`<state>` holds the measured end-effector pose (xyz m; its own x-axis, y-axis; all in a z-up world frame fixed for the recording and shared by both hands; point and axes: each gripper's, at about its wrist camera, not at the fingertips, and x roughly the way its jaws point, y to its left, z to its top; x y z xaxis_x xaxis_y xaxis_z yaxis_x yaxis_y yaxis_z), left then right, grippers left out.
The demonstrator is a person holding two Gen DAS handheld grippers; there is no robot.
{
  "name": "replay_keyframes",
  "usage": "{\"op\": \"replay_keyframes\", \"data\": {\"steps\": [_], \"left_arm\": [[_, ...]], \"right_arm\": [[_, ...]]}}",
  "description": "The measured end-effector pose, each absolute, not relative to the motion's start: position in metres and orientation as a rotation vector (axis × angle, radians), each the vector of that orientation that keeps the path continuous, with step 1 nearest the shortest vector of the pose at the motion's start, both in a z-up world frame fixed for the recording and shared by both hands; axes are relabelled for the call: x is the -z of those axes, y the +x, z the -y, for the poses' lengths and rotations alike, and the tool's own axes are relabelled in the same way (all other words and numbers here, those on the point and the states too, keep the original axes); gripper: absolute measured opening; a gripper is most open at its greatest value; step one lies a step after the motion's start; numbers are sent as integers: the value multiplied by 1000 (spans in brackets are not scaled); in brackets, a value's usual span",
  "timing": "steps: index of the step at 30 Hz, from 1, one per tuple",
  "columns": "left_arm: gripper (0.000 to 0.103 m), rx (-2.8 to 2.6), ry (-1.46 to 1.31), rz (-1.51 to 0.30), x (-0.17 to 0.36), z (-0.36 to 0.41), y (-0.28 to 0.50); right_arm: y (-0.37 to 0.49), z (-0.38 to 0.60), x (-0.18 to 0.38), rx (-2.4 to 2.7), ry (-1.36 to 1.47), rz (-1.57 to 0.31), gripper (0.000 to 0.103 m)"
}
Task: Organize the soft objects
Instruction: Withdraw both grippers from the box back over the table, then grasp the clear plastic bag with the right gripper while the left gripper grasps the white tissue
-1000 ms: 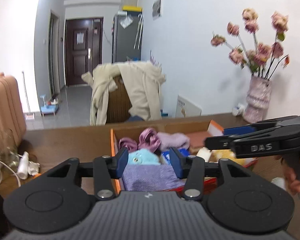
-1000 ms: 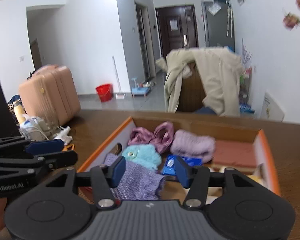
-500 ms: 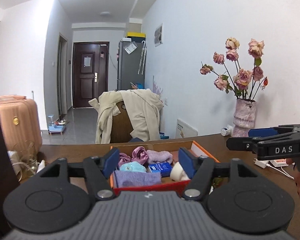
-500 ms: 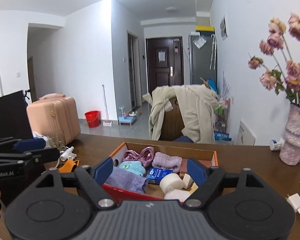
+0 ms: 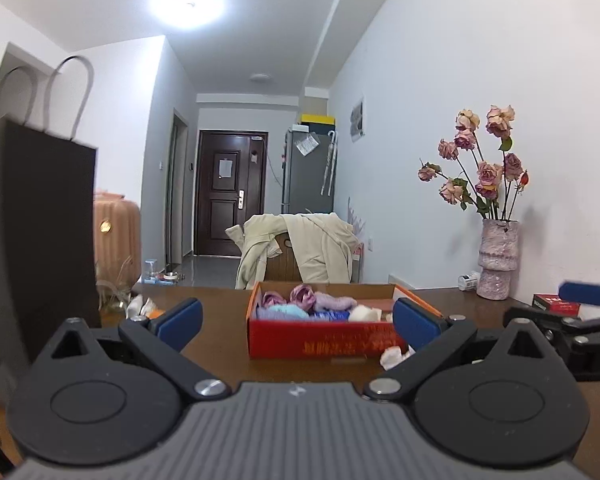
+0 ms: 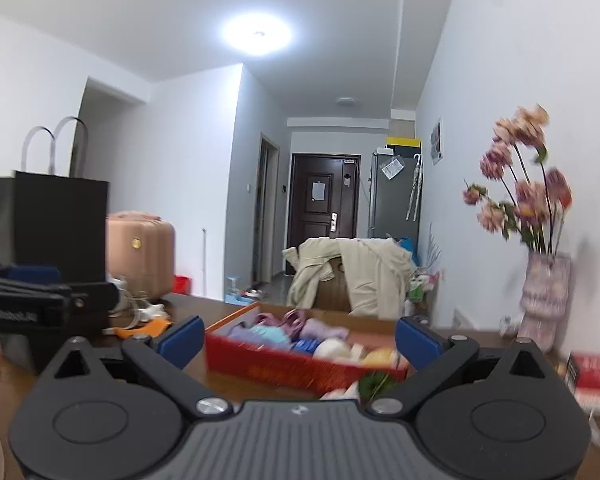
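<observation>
While both tools hang level above the dark brown wooden table (image 5: 220,344), my left gripper (image 5: 296,322) has its blue-padded jaws spread wide with nothing between them, and my right gripper (image 6: 298,338) is the same, splayed and empty. Task items sit ahead in a shallow red cardboard box with orange rim (image 5: 320,344), resting flat on the table, well beyond my fingertips. Contents, left wrist view: a folded lavender knit cloth (image 5: 272,314) at the near left, a fluffy pale-blue fuzzy piece (image 5: 292,312) beside it, two glossy mauve satin bundles (image 5: 302,296) behind, a ribbed lilac rolled sock (image 5: 336,302) to their right, a cream rounded soft lump (image 5: 364,314) at the near right. A crumpled white scrap (image 5: 392,356) lies on the table just outside the box's near right corner. The right wrist view is motion-blurred; a green leafy bit (image 6: 374,384) shows by the box front, exact nature unclear. Surroundings: a tall matte black paper bag with looped handles (image 5: 40,240) stands at the left; a mottled pink ceramic vase of dried roses (image 5: 498,258) stands against the wall at the right; a beige coat draped over a chair (image 5: 300,248) is beyond the table. The right tool's edge shows at the far right of my left view, beside a red flat packet (image 5: 554,306).
</observation>
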<state>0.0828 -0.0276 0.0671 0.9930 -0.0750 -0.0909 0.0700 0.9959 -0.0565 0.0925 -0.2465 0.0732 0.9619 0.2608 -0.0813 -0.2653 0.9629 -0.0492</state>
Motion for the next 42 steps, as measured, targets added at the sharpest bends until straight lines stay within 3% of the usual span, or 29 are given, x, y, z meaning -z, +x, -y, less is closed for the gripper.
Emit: {"op": "replay_keyframes", "data": {"steps": [7, 18, 26, 39, 42], "left_arm": [[103, 95, -13, -163, -45, 32, 68], [103, 121, -35, -252, -40, 41, 103], [103, 234, -82, -341, -43, 77, 168], [103, 312, -118, -536, -15, 147, 322], [103, 315, -146, -594, -1, 156, 355]], "right_arm": [[60, 256, -25, -230, -3, -208, 103], [87, 260, -20, -210, 9, -258, 103], [131, 295, -21, -158, 16, -328, 90], [247, 343, -21, -128, -6, -407, 78], [274, 348, -11, -143, 9, -446, 69]]}}
